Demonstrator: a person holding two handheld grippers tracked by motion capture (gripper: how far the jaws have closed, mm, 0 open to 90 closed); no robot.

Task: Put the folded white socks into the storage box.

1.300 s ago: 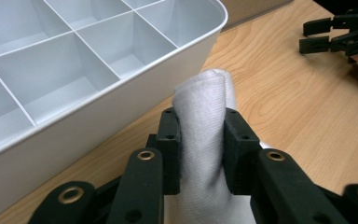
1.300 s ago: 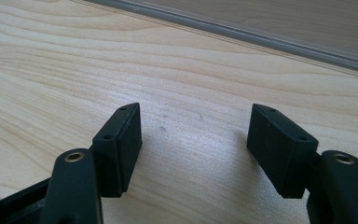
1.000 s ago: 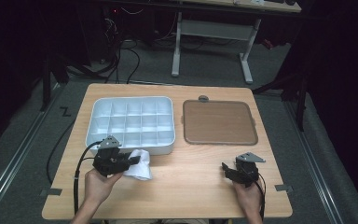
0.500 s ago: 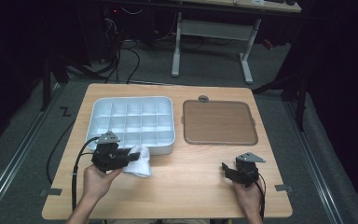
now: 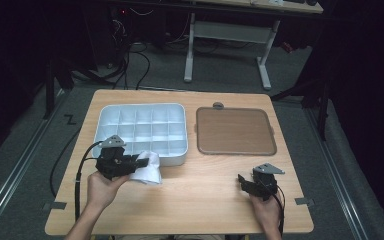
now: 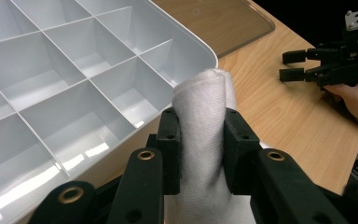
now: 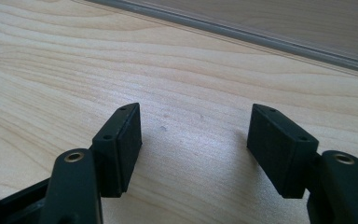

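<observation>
Right gripper [image 7: 193,140] has its two black jaws spread wide apart with nothing between them — just bare light wood desk [image 7: 74,60] underneath. Up along the top edge there's the grey rim of a brown lid [image 7: 279,18] lying flat.

- The worktop [image 5: 200,200] is pale wood grain with a smooth, faintly satin face.
- The compartment tray [image 6: 74,84] looks like pale grey-white plastic, glossy, with bright reflections on its floors and dividers.
- The cloth [image 6: 200,135] is white fabric with a fine knit-like texture, soft and matt, pinched between the pads of the left tool [image 6: 199,140].
- Both tools look like black matt plastic; the right tool [image 7: 196,144] has flat, faintly grainy pads [image 7: 279,149] and brass-coloured metal rings at its pivots.
- The flat lid [image 5: 235,131] is translucent brown plastic, smooth, with a soft sheen and a greyish rim.
- The floor [image 5: 20,165] looks like dull grey carpet.
</observation>
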